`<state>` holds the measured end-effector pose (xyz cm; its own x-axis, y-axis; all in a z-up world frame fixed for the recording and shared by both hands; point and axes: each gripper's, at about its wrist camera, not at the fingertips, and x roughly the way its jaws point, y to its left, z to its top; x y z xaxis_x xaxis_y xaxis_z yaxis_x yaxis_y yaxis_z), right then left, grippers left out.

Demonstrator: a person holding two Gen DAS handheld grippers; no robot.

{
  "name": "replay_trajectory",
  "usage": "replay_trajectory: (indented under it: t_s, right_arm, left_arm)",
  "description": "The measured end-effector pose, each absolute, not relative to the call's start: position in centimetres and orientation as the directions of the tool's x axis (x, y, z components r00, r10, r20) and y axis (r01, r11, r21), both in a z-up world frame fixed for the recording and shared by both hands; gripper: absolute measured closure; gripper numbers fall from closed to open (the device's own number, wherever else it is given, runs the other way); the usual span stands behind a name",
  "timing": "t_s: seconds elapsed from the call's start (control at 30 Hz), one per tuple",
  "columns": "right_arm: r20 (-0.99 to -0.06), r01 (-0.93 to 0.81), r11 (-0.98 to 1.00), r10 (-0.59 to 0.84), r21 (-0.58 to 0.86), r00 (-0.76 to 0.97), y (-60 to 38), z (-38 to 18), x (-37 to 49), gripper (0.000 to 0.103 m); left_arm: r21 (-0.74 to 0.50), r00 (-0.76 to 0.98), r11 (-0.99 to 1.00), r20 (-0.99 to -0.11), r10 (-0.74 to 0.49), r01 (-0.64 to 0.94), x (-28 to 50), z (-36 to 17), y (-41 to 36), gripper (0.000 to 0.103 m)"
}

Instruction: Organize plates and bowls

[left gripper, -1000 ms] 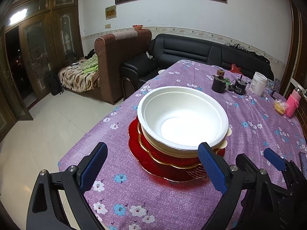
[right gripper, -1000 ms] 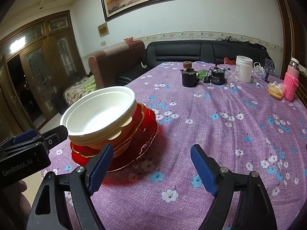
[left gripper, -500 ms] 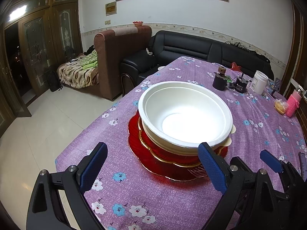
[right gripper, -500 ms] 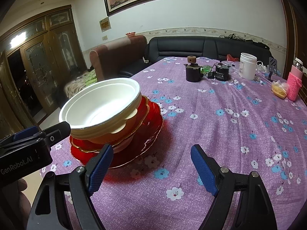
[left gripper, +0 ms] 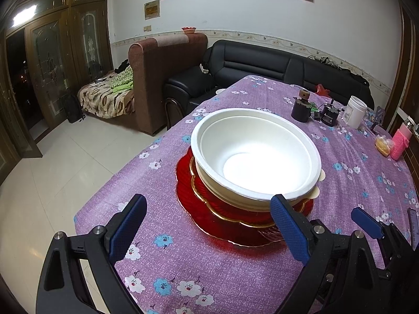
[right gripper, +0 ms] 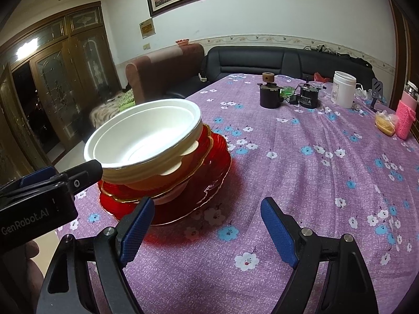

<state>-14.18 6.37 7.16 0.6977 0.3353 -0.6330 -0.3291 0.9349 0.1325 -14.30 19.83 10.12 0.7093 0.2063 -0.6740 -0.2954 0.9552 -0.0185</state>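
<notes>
A white bowl (right gripper: pixel 146 136) is seen stacked on red plates (right gripper: pixel 209 183) on a purple flowered tablecloth (right gripper: pixel 314 172). The right gripper (right gripper: pixel 207 227) is held with jaws spread, empty, near the stack. The left gripper (right gripper: pixel 52 185) is seen beside the bowl's rim.

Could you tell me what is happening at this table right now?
A person holds a gripper in each hand at a purple flowered table. The dishes are stacked: a white bowl tops a cream piece, gold-rimmed red dishes and a wide red plate. The left gripper and right gripper are both open, holding nothing, close to the near side of the stack. Jars and a pink bottle sit at the far end.
</notes>
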Motion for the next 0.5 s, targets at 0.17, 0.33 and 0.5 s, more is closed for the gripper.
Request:
replay_trajectory:
  t_s: [0.17,0.33,0.5]
  right_arm:
    - [-0.637,-0.331,0.934,0.337,0.134,0.693,6.48,7.03,-14.12,0.016]
    - [-0.638,-0.334,0.933,0.338,0.133,0.692,6.61,6.95,-14.13,0.016]
    - [-0.642,-0.336,0.932,0.341,0.135,0.687,6.68,6.70,-14.11,0.015]
  left_arm:
    - [-0.017,0.709,0.955,-0.675,0.207,-0.295,-14.30,10.09,19.87,0.008]
    - [-0.017,0.708,0.955,-0.675,0.207,-0.295,-14.28,10.02,19.88,0.008]
    - [-0.017,0.708,0.955,-0.676,0.207,-0.295,-14.17,9.97,19.94,0.008]
